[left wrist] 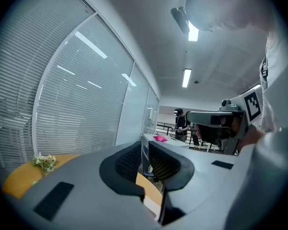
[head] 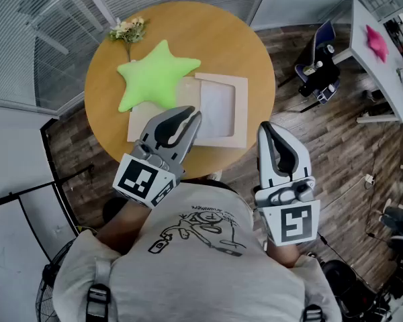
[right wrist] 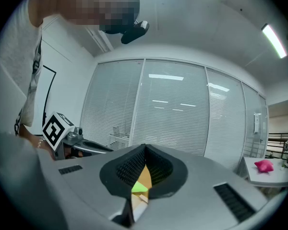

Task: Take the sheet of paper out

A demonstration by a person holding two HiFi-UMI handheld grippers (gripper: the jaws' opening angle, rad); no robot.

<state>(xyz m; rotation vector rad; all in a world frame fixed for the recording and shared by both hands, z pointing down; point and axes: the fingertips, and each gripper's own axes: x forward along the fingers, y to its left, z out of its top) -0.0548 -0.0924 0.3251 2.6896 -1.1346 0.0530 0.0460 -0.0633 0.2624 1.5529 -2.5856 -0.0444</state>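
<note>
A light wooden picture frame (head: 239,113) lies flat on the round wooden table (head: 255,52), with a white sheet of paper (head: 216,109) inside it. A beige backing board (head: 138,125) sticks out at its left, under a green star cushion (head: 154,76). My left gripper (head: 193,118) hovers over the frame's near left corner; in the left gripper view (left wrist: 145,150) a narrow gap shows between its jaws, with nothing in it. My right gripper (head: 267,127) hangs just off the table's right edge, its tips (right wrist: 144,150) meeting on nothing.
A small bunch of flowers (head: 127,29) lies at the table's far left. Right of the table stand an office chair with dark gear (head: 319,72) and a white desk with a pink thing (head: 376,40). Glass walls with blinds close the far side. A fan (head: 50,280) stands near left.
</note>
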